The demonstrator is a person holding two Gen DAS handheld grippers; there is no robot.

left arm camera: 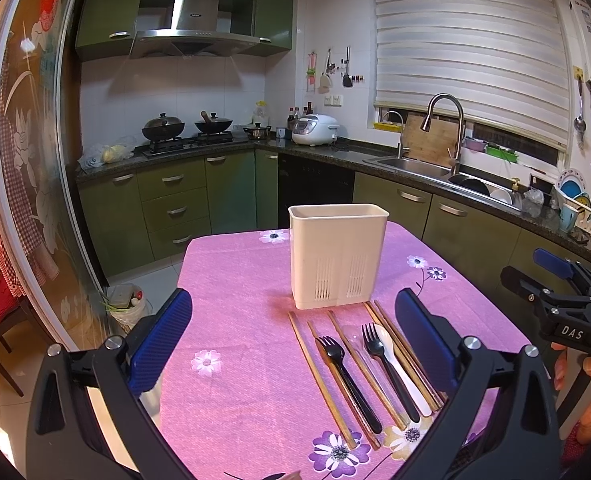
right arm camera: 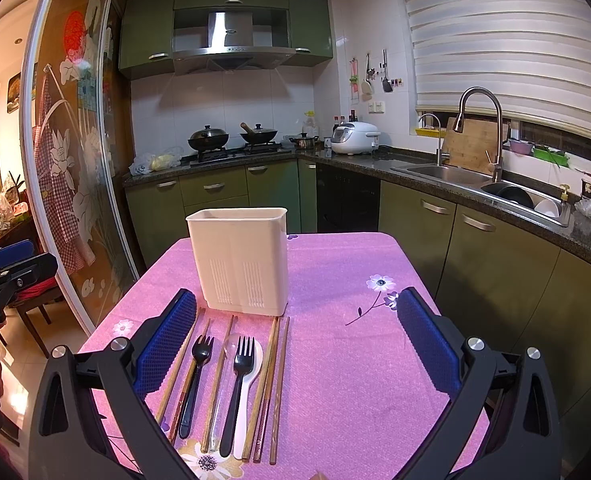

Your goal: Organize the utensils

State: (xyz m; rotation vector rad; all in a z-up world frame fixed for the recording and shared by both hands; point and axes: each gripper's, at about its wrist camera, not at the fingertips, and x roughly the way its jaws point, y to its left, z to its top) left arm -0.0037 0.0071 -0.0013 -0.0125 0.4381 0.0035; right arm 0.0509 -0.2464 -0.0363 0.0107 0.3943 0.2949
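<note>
one clear spoon [right arm camera: 231,346], barely visible

My left claw [left arm camera: 293,344] and right claw [right arm camera: 295,344] both hang spread wide above the worktop [right arm camera: 355,360]. The right side of the pink cloth lies bare. The white holder [right arm camera: 241,258] stands upright just behind the row of forks, spoon and chopsticks [right arm camera: 231,384], its mouth open with free air above.

a pink floral tablecloth [left arm camera: 231,380] carries a white caddy [left arm camera: 337,256], chopsticks [left arm camera: 321,380], forks [left arm camera: 349,384] and spoon [left arm camera: 401,368].
</note>
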